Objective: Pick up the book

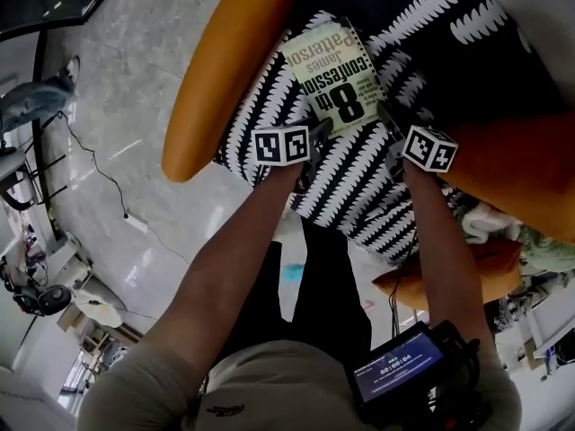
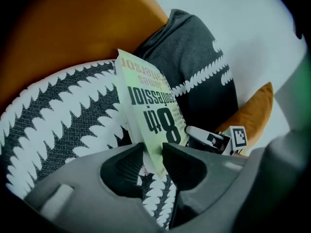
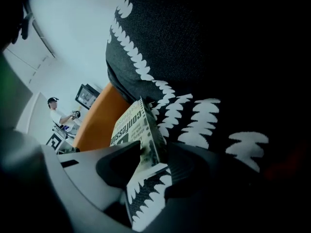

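A paperback book [image 1: 337, 70] with a pale green cover and large black print lies on a black-and-white patterned cushion [image 1: 359, 200]. My left gripper [image 1: 319, 135] is at the book's near left corner. In the left gripper view that corner of the book [image 2: 153, 110] stands between the jaws of the left gripper [image 2: 153, 161] and both pads lie against it. My right gripper [image 1: 392, 135] is at the near right corner. In the right gripper view the book [image 3: 141, 130] fills the gap of the right gripper [image 3: 153, 158], spine edge up.
The cushion rests on an orange chair [image 1: 225, 70] with a dark patterned pillow [image 1: 467, 25] behind the book. An orange pillow [image 1: 449, 277] lies lower right. Marble floor [image 1: 117, 106] with a cable spreads to the left. A small screen [image 1: 395, 371] hangs on the person's chest.
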The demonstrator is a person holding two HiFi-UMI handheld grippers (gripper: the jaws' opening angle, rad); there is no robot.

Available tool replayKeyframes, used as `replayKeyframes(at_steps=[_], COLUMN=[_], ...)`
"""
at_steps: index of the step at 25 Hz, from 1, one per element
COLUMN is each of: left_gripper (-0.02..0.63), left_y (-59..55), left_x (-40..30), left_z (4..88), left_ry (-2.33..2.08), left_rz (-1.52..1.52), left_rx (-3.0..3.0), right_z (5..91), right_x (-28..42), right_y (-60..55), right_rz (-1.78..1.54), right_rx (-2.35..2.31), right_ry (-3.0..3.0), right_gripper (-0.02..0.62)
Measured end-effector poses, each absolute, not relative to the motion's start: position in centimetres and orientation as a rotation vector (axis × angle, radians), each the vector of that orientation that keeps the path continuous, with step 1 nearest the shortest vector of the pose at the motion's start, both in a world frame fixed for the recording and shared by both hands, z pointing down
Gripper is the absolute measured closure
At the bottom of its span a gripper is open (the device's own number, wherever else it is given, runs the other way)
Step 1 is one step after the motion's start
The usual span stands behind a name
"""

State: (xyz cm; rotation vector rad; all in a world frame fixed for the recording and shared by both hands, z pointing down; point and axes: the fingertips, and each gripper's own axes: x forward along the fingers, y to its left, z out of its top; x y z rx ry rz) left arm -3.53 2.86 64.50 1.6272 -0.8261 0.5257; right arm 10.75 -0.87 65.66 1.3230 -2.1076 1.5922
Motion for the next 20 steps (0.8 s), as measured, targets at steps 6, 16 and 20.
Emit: replayKeyframes(at_steps=[6, 16, 20], left_gripper=[0.505, 0.510, 0.511], left_y=[3.3, 4.3, 5.2], left_x=[-5.1, -6.0, -6.8], left_z=[62.2, 56.9, 54.0], left_ry=[-0.830, -0.858, -0.857], left_rz=[0.535, 0.486, 0.463], left_rx=[1.636, 1.701, 1.738], right_z=[63.3, 57.7, 54.7], right_x=[9.4, 8.9, 8.3], right_y=[1.2, 2.8, 4.0], right_rz=[1.576, 1.534, 1.514], right_rx=[1.277, 1.333, 1.366], right_ry=[-2.115, -2.172, -2.188], right_gripper=[0.448, 0.462, 0.465])
